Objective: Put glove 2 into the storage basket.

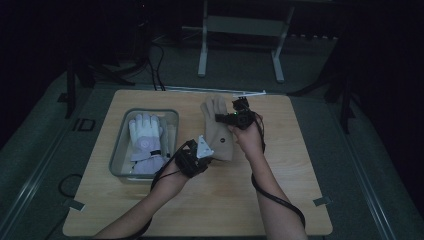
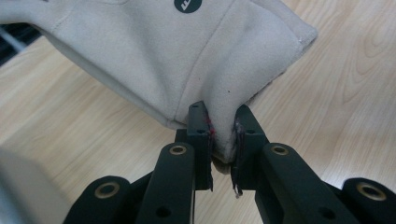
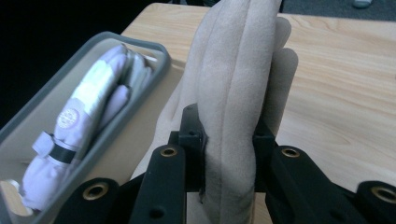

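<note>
A beige fleece glove (image 1: 216, 131) hangs stretched above the wooden table (image 1: 295, 190), held between both grippers. My left gripper (image 1: 206, 156) is shut on its cuff edge (image 2: 223, 140), which is pinched into a fold between the jaws. My right gripper (image 1: 229, 118) is shut on the glove's finger end (image 3: 231, 135), with the fingers bunched upright between its jaws. A lilac and white glove (image 1: 145, 142) lies in the grey tray (image 1: 116, 150) left of the beige one, and in the right gripper view the lilac glove (image 3: 86, 121) rests in the tray (image 3: 70, 60).
The tray stands on the table's left half. A white metal frame (image 1: 240, 45) and black cables (image 1: 157, 70) are on the floor beyond the far edge. Bare wood lies to the right of the glove and along the near edge.
</note>
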`<action>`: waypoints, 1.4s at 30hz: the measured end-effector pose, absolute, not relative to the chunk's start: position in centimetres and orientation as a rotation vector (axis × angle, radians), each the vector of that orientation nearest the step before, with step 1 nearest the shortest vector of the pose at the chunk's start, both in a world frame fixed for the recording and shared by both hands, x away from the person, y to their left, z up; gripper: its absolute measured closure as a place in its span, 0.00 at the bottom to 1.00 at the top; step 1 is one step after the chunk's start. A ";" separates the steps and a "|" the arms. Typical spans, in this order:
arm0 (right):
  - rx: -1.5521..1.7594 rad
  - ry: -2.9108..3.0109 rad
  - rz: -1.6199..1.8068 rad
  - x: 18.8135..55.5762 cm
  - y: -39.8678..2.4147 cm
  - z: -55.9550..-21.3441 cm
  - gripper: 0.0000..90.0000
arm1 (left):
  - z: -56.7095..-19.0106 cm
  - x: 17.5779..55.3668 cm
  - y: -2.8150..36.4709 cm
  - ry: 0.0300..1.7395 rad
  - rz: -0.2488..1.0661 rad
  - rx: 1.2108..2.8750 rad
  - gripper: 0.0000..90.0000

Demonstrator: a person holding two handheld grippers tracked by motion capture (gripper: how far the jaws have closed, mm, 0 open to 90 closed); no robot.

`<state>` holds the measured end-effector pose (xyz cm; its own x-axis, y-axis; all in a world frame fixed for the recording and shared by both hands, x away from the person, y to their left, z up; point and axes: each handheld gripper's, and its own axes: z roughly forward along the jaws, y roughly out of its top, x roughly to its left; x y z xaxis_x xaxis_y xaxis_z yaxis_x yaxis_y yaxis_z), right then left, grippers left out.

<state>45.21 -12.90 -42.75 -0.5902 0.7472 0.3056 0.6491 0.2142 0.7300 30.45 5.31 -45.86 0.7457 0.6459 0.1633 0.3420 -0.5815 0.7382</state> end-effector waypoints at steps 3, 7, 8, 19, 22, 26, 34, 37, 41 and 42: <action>1.335 2.378 1.350 45.2 -11.4 -42.2 0.83 | -45.4 30.1 6.4 0.759 0.556 2.228 0.90; 1.312 2.400 1.365 45.3 -9.9 -41.9 0.83 | -45.0 29.8 8.0 0.788 0.573 2.218 0.90; 1.307 2.403 1.368 45.3 -9.5 -41.9 0.83 | -44.9 29.7 8.4 0.796 0.579 2.218 0.90; 1.234 2.472 1.401 45.2 -4.3 -41.7 0.83 | -45.0 28.7 12.5 0.892 0.590 2.206 0.90; 1.205 2.495 1.389 45.2 -2.7 -41.7 0.83 | -45.0 28.4 13.6 0.919 0.591 2.194 0.90; 1.174 2.528 1.384 45.2 -0.6 -41.8 0.83 | -45.1 27.9 15.3 0.957 0.592 2.184 0.90; 1.125 2.598 1.368 45.1 3.3 -42.8 0.83 | -45.8 27.1 17.8 1.018 0.593 2.189 0.90; 1.118 2.624 1.365 45.1 4.5 -43.5 0.83 | -46.1 26.8 18.8 1.045 0.579 2.185 0.90; 1.084 2.672 1.327 45.1 6.3 -44.2 0.83 | -46.7 26.5 19.7 1.073 0.563 2.193 0.90; 1.078 2.681 1.318 45.1 6.7 -44.4 0.83 | -46.9 26.5 19.8 1.079 0.552 2.197 0.90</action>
<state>45.10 6.66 -44.41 -0.7690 0.5588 0.3104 0.5871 0.4252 0.6889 26.45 19.81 -46.88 0.5786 0.8102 0.0942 0.5499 -0.4728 0.6885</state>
